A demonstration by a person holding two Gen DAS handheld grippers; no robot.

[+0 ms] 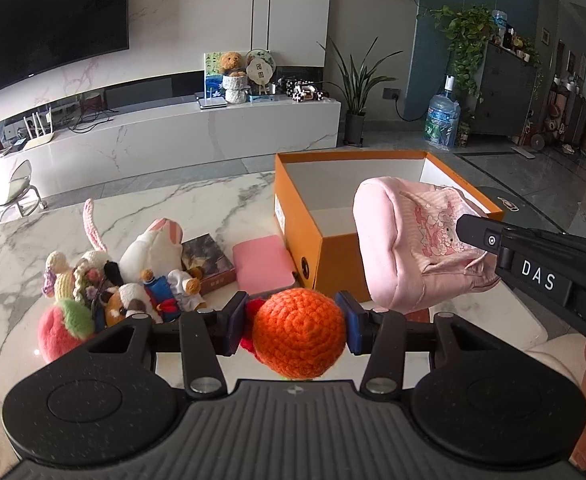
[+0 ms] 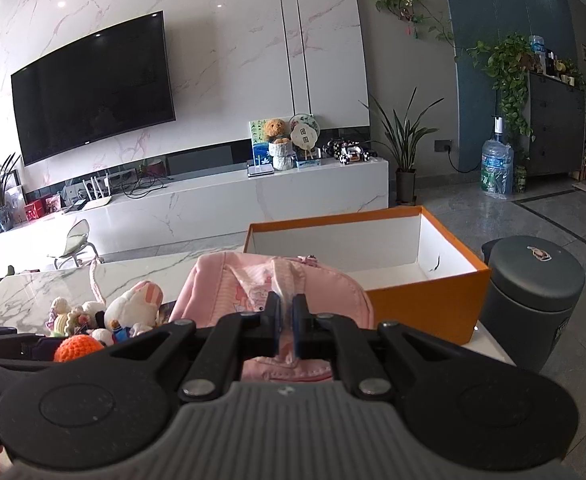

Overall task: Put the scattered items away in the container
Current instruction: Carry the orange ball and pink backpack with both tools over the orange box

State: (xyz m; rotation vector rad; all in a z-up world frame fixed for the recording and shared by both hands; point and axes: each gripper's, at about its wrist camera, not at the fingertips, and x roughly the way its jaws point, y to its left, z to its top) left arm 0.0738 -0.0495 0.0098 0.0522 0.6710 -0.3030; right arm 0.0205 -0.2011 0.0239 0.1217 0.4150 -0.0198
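Note:
My left gripper is shut on an orange crocheted ball, held above the marble table. My right gripper is shut on a pink pouch with a cartoon print, held in the air near the open orange box. In the left wrist view the pink pouch hangs in front of the orange box, whose white inside looks empty. A heap of plush and crocheted toys, a small book and a pink pad lie left of the box.
The marble table carries everything. A dark grey lidded flask stands right of the box. Beyond the table are a white TV bench, a wall TV, plants, a small chair and a water bottle on the floor.

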